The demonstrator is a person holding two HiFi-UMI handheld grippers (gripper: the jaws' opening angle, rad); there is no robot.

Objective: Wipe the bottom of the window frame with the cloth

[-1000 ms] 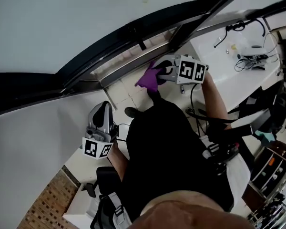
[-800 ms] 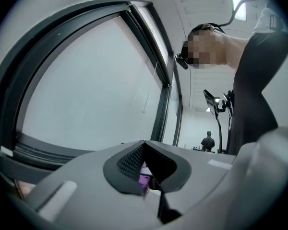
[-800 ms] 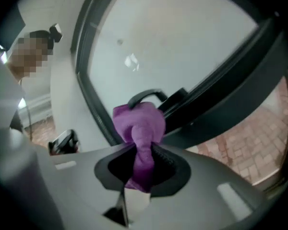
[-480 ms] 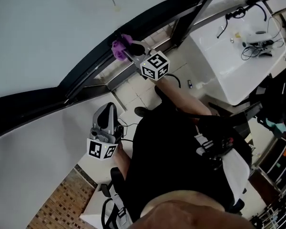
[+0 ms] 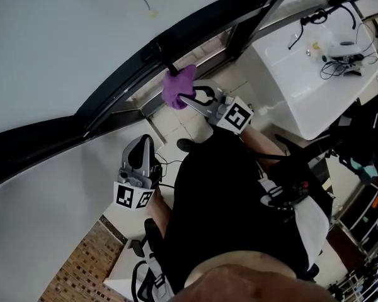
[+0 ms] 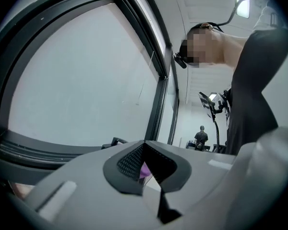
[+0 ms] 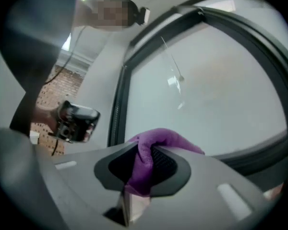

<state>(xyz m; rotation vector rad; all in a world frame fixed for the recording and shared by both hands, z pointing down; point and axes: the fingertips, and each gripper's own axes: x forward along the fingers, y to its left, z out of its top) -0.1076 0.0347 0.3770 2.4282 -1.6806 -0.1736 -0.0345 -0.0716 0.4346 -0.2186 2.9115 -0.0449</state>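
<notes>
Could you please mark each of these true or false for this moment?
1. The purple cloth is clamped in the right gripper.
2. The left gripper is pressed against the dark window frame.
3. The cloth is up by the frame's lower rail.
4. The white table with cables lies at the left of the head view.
1. The purple cloth is clamped in the right gripper. True.
2. The left gripper is pressed against the dark window frame. False: it is held lower down, apart from the frame, jaws together on nothing.
3. The cloth is up by the frame's lower rail. True.
4. The white table with cables lies at the left of the head view. False: it is at the right.
</notes>
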